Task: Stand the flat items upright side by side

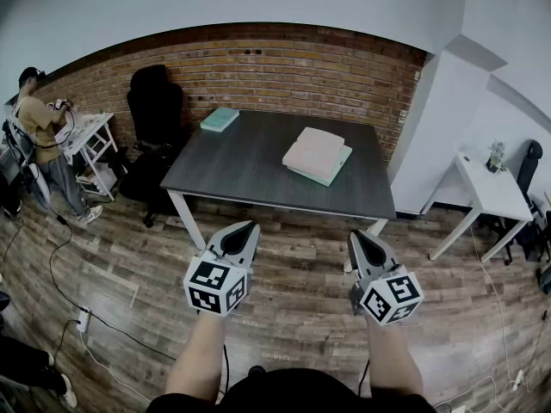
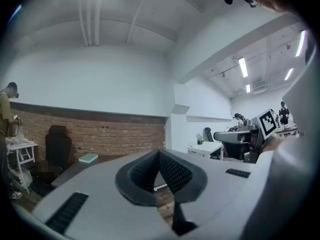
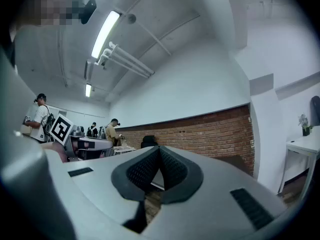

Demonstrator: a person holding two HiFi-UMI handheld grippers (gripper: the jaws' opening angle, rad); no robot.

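Note:
A stack of flat items, pale pink on top and green beneath [image 1: 317, 154], lies on the right part of the dark grey table [image 1: 250, 170]. A teal flat item [image 1: 219, 119] lies at the table's far left corner; the left gripper view shows it too [image 2: 88, 158]. My left gripper [image 1: 248, 229] and right gripper [image 1: 356, 235] hover over the wooden floor in front of the table, well short of it. Both are shut with nothing between their jaws, seen close in the left gripper view [image 2: 159, 153] and the right gripper view [image 3: 159, 149].
A black office chair [image 1: 155, 101] stands at the table's left end against the brick wall. A person [image 1: 39, 132] stands at a small white table [image 1: 90, 136] far left. Another white table [image 1: 491, 192] is at the right. Cables [image 1: 86, 317] run across the floor.

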